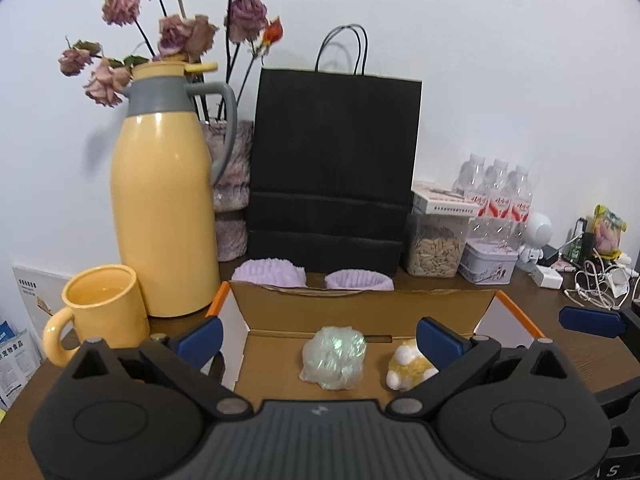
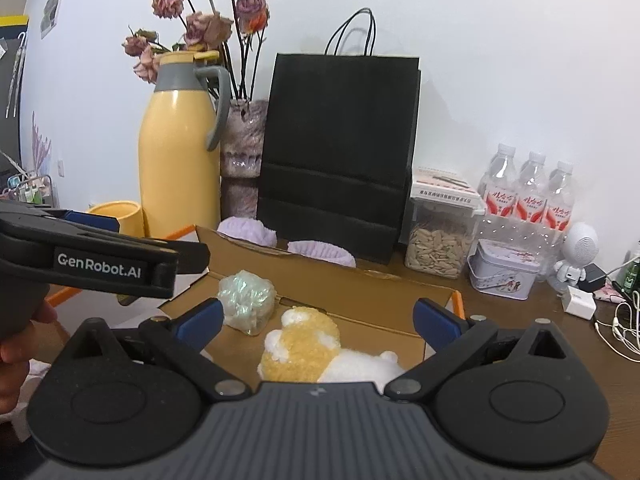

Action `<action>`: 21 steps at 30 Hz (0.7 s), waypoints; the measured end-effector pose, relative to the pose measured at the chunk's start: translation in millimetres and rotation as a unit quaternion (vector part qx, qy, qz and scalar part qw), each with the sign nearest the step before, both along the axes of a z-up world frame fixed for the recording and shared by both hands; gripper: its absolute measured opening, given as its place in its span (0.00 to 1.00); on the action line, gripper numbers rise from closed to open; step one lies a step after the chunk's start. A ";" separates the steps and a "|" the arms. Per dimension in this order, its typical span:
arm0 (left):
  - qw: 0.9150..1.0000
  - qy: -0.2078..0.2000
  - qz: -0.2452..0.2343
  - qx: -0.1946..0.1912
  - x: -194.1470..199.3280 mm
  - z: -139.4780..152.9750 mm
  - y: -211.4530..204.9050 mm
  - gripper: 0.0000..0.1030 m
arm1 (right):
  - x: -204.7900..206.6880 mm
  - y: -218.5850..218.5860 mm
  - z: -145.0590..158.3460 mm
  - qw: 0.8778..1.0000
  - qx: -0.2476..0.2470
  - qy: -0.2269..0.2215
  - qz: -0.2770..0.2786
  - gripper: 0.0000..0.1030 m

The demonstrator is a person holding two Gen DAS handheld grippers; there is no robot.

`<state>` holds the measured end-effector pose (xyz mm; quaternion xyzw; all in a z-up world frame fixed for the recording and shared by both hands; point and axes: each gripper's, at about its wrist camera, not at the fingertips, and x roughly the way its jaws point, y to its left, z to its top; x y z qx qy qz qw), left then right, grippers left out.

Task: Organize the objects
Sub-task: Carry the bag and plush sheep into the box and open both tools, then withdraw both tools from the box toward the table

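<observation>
An open cardboard box with orange-edged flaps sits on the brown table. Inside it lie an iridescent wrapped bundle and a yellow-and-white plush toy. Both also show in the right wrist view: the bundle and the plush. My left gripper is open and empty above the box's near edge. My right gripper is open and empty, just above the plush. Two purple fuzzy items lie behind the box.
A yellow thermos, a yellow mug, a vase of dried flowers and a black paper bag stand behind the box. A seed jar, tin, water bottles and cables crowd the right.
</observation>
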<state>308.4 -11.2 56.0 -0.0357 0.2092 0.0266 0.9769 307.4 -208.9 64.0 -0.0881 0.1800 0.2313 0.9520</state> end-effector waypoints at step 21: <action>1.000 -0.021 0.001 0.006 -103.7 14.1 -0.9 1.00 | -90.7 -17.7 11.8 1.000 0.014 -0.010 -0.014 1.00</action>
